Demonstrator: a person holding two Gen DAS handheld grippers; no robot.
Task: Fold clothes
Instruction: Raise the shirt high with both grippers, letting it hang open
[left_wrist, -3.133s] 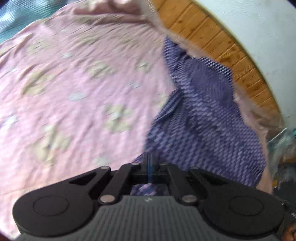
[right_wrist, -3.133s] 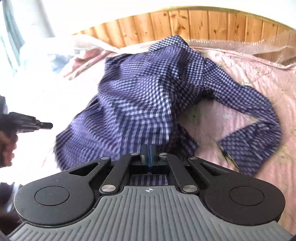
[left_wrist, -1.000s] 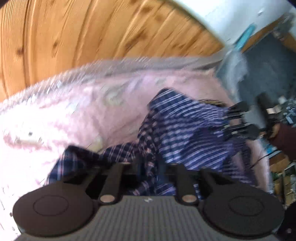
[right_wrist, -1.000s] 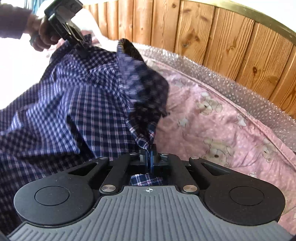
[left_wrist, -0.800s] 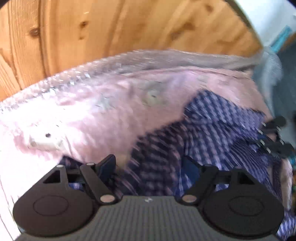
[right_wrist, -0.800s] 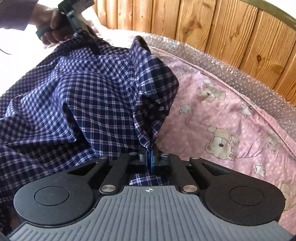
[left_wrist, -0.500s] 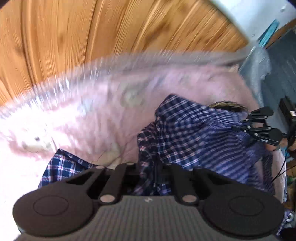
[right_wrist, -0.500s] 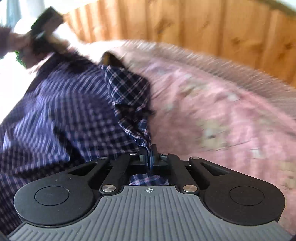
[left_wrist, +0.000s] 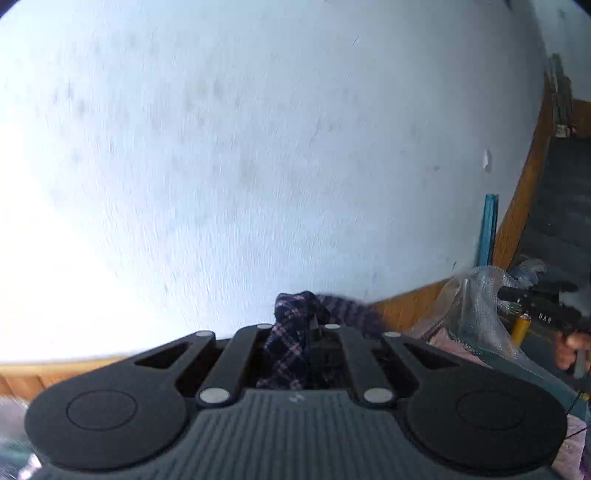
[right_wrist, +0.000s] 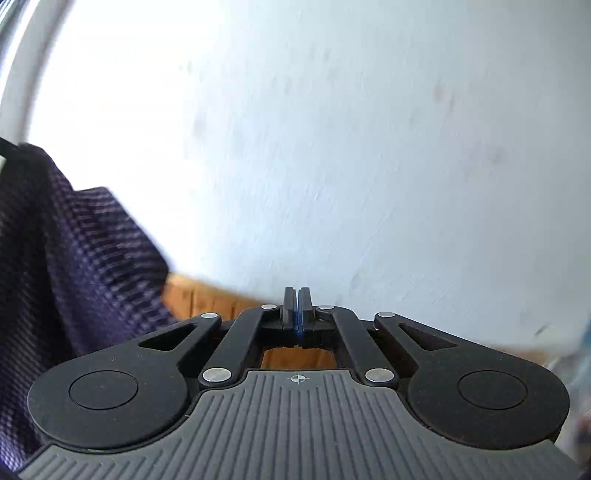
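The dark blue checked shirt (left_wrist: 295, 314) bunches up between the fingers of my left gripper (left_wrist: 310, 325), which is shut on it and held high in front of the wall. In the right wrist view the shirt (right_wrist: 74, 277) hangs blurred at the left, its edge running down behind the gripper body. My right gripper (right_wrist: 296, 295) is shut with its pads pressed together, and no cloth shows between or beyond them. The person's other hand (left_wrist: 569, 347) appears far right in the left wrist view.
A pale blue-white wall (left_wrist: 258, 147) fills both views. The wooden headboard (right_wrist: 207, 299) runs low across the frame. Bubble wrap (left_wrist: 476, 306) and a strip of pink sheet (left_wrist: 443, 339) lie at the right, with a dark cluttered area beyond.
Both grippers swung up from the bed to face the wall. The left jaws, open shortly before, closed on the shirt and lifted it. Cloth no longer shows at the right fingertips.
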